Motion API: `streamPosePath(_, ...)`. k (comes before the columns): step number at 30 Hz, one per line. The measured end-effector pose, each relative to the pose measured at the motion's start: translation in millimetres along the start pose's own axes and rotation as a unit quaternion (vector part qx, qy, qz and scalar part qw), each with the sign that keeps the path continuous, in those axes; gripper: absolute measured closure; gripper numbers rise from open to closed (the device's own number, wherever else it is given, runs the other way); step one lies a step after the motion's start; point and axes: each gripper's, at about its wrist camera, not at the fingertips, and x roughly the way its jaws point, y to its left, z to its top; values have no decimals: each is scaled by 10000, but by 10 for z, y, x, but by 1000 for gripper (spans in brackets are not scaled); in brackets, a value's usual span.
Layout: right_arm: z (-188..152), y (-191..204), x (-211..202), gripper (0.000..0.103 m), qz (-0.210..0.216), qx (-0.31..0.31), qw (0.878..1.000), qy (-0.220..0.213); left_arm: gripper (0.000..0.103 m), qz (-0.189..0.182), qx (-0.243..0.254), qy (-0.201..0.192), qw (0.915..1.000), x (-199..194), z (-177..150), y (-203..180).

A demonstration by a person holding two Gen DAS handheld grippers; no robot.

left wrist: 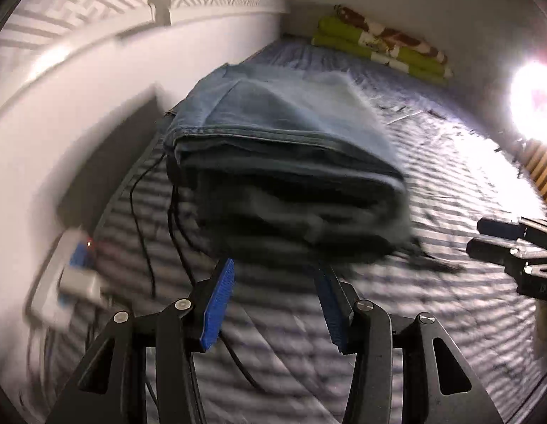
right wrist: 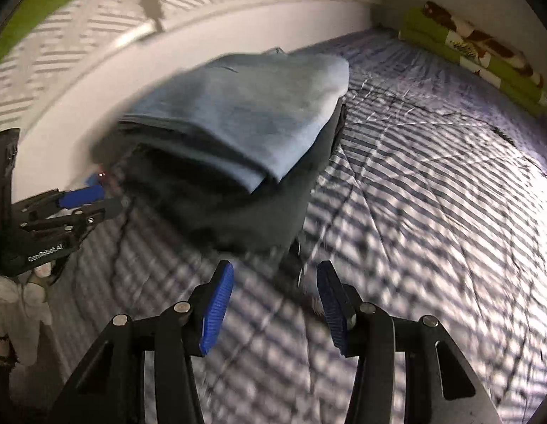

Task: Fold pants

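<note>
Blue jeans point(left wrist: 273, 130) lie folded into a thick stack on the striped bed cover, light denim on top and darker layers beneath. The same pants point(right wrist: 245, 113) show in the right wrist view near the white wall. My left gripper point(left wrist: 275, 275) is open just in front of the stack's near edge, with nothing between its blue pads. My right gripper point(right wrist: 275, 275) is open too, a little short of the stack's near corner, holding nothing. It enters the left wrist view as the right gripper point(left wrist: 485, 236) at the right edge, and the left gripper point(right wrist: 93, 199) shows at the far left.
A striped quilted bed cover point(right wrist: 432, 194) spreads to the right. Folded green and brown patterned bedding point(left wrist: 383, 46) lies at the far end. A white wall point(left wrist: 114, 88) borders the left. Black cables point(left wrist: 142, 226) and a white box with blue parts point(left wrist: 75, 275) lie at the left. A bright lamp point(left wrist: 535, 102) glares at right.
</note>
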Motion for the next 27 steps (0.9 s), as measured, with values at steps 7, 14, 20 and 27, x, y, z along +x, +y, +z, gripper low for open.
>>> streamPosePath(7,-634,208,-1052,57,25,-110,9993,-343,46,-211,-398,-389,9982,-1202,-478,-513)
streamPosePath(14,-1311,225,-1953,53,73,157,9974,-695,35,-308,-425,-734,9959,-2237,-946,-1078)
streamPosePath(20,-1755,229,-2468,49,-18,215,9951,-960,20,-67,-122,-1020,9947,-2971,-1364,-1542)
streamPosePath(27,-2234,262,-2936,45,-167,275,9921,-1211,8,65,-37,-1217,9925,-3533,-1888,-2018)
